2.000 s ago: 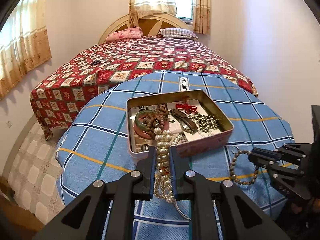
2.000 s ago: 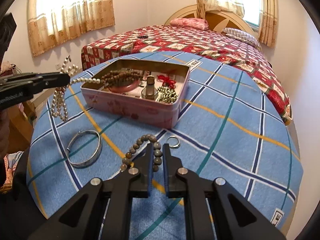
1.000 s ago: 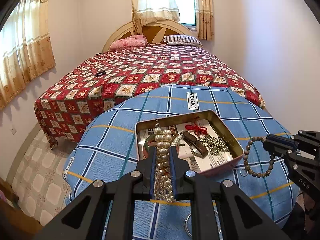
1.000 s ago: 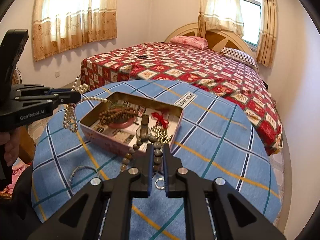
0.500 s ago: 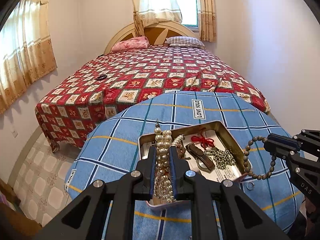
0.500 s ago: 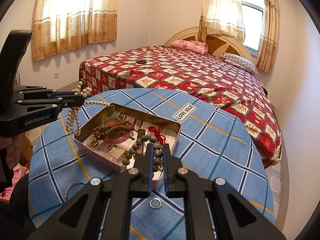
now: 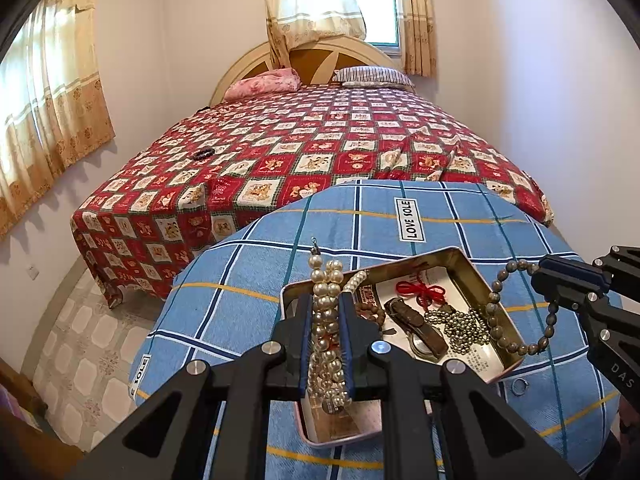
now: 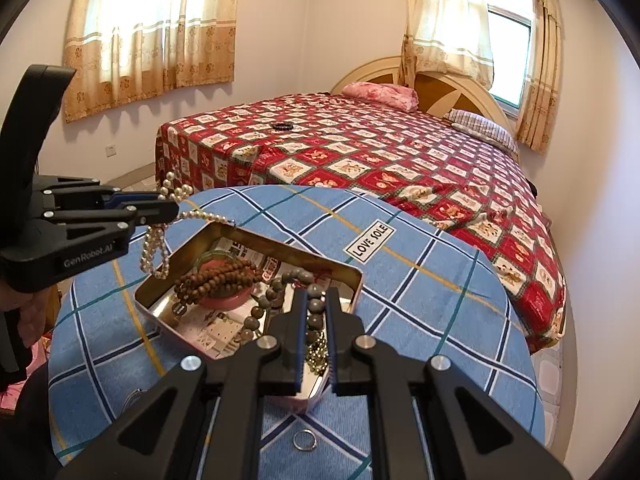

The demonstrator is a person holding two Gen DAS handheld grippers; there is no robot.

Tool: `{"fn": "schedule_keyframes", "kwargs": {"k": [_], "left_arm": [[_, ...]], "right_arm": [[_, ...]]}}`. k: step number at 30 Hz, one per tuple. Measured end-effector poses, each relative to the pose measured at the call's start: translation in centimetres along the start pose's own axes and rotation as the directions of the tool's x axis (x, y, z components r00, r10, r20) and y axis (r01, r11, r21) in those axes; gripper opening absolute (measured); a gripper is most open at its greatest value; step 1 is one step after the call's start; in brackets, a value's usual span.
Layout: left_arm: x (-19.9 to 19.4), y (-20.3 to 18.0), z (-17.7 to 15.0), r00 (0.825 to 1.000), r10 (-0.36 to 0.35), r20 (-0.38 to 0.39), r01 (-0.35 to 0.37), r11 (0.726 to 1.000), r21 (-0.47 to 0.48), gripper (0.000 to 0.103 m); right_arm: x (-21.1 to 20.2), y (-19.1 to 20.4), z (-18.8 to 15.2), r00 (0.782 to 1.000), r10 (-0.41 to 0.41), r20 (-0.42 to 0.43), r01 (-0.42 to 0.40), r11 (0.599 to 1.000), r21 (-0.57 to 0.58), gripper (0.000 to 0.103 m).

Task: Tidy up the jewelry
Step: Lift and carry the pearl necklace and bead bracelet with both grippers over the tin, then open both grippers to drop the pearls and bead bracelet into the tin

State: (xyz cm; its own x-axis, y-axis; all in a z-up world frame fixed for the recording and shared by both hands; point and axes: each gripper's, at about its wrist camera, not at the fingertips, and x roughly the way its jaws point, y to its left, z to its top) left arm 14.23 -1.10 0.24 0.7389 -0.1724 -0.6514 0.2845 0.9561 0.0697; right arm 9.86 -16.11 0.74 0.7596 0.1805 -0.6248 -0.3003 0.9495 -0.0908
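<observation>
Left wrist view: we list a left gripper [image 7: 327, 328], jaws closed on a pearl necklace [image 7: 326, 322] whose doubled strands run up between the pads and hang above the near left corner of an open tin box [image 7: 464, 258]. The box sits on a round surface covered with a blue checked cloth [image 7: 248, 264] bearing a "LOVE SOLE" label [image 7: 409, 220]. Inside the box we record a red knotted cord [image 7: 424, 291], a brown folded item [image 7: 416, 322] that we cannot identify, and a heap of small metal beads [image 7: 460, 324]. At the right, the right gripper [image 7: 540, 274] has its jaws closed on a grey bead bracelet [image 7: 494, 300], whose loop hangs above the right end of the box. A small metal ring [image 7: 520, 386] lies on the cloth just beside the box's near right corner. Right wrist view: the bracelet [image 8: 314, 292] is pinched between the right jaws [image 8: 314, 320] above the box [image 8: 280, 242], which also holds a brown bead string [image 8: 216, 278] draped over a pink bangle [image 8: 228, 300]. A hand [image 8: 28, 312] grips the left gripper's handle. Beyond the surface stands a bed with a red patchwork cover [image 8: 360, 148].
</observation>
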Motion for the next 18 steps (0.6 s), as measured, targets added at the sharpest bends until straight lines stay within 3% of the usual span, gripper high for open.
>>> {"fn": "schedule_keyframes", "kwargs": {"k": [18], "left_arm": [[4.1, -1.1, -0.7, 0.998, 0.029, -0.061, -0.026, 0.999, 0.043, 0.013]], "right_arm": [[4.9, 0.3, -0.1, 0.997, 0.009, -0.075, -0.009, 1.0, -0.002, 0.011]]}}
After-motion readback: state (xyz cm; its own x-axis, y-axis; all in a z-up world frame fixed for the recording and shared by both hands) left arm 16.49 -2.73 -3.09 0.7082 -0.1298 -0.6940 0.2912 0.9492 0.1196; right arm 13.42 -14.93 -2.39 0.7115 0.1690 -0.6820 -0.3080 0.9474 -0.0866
